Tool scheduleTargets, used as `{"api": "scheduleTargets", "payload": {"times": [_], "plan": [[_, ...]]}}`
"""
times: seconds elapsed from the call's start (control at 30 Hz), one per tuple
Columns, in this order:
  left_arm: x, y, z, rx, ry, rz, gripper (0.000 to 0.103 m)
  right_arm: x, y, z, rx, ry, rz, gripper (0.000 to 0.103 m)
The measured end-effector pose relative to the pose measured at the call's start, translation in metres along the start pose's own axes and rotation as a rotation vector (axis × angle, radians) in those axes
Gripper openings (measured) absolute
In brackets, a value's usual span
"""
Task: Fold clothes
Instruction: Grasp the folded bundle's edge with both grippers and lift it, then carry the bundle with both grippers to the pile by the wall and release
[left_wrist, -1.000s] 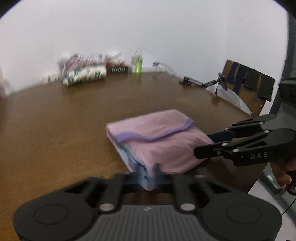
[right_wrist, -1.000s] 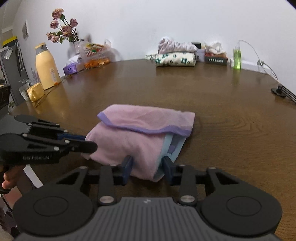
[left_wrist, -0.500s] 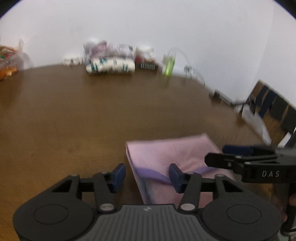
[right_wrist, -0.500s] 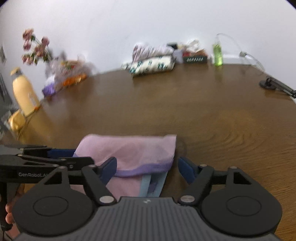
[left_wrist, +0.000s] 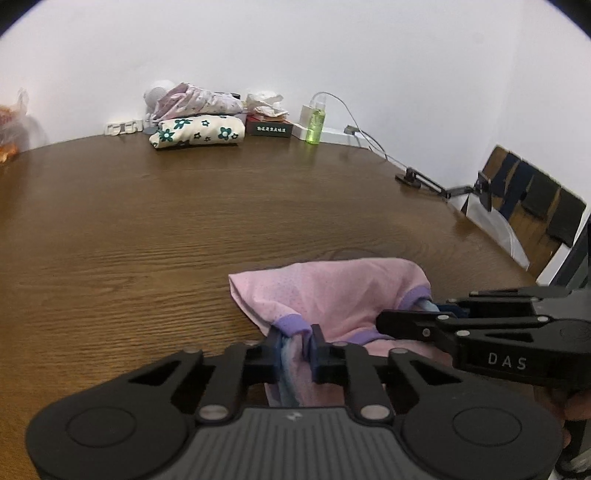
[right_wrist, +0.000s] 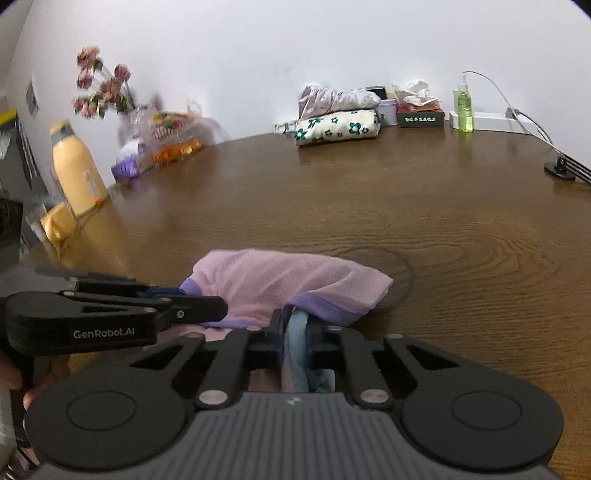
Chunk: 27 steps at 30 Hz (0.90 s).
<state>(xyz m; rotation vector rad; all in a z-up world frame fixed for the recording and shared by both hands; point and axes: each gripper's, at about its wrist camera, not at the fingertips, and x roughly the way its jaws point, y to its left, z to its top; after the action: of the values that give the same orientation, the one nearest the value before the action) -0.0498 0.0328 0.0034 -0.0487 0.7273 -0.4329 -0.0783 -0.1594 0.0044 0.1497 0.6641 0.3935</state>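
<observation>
Both grippers are clamped on the near edge of the pink garment (left_wrist: 332, 291), which lies bunched in several layers at the near edge of the desk (left_wrist: 147, 229). The left gripper (left_wrist: 294, 345) has its jaws closed on a purple-trimmed corner with pale blue fabric bunched between them; the right gripper (right_wrist: 298, 334) pinches the other near corner the same way, blue cloth squeezed between its jaws. Judging by these twin grips, the step in hand is moving the near edge, either carrying it over for another fold or lifting the folded bundle to set it aside; the pictures fit both.

Whichever it is, the next move calls for both grippers to travel together at equal height, so the layers do not slip apart or the trim twist.

Each gripper points forward and slightly downward across the desk, side by side and close together, a person's hand (left_wrist: 576, 406) on the right handle.

Farther off, folded floral clothes (left_wrist: 197, 131) sit stacked by the wall, beside a green bottle (left_wrist: 316, 123).
</observation>
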Motion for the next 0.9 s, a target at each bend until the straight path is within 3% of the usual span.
{"api": "scheduleTargets", "payload": {"times": [0.1,0.33,0.47,0.73,0.9], "plan": [[-0.013,0.003,0.006,-0.024,-0.035,-0.022,0.009,-0.013,0.001,0.005,0.013,-0.041,0.03,0.009],[-0.053,-0.008,0.027,0.029,-0.185,-0.041,0.009,-0.051,0.013,0.038,-0.044,-0.154,0.044,0.009],[-0.061,-0.01,0.045,0.046,-0.234,-0.037,0.009,-0.052,0.015,0.063,-0.068,-0.175,0.045,0.009],[-0.043,-0.002,0.116,0.104,-0.293,-0.031,0.009,-0.029,-0.003,0.131,-0.093,-0.207,0.031,0.009],[-0.008,0.013,0.175,0.121,-0.315,-0.024,0.009,0.004,-0.025,0.201,-0.112,-0.224,0.013,0.009]]}}
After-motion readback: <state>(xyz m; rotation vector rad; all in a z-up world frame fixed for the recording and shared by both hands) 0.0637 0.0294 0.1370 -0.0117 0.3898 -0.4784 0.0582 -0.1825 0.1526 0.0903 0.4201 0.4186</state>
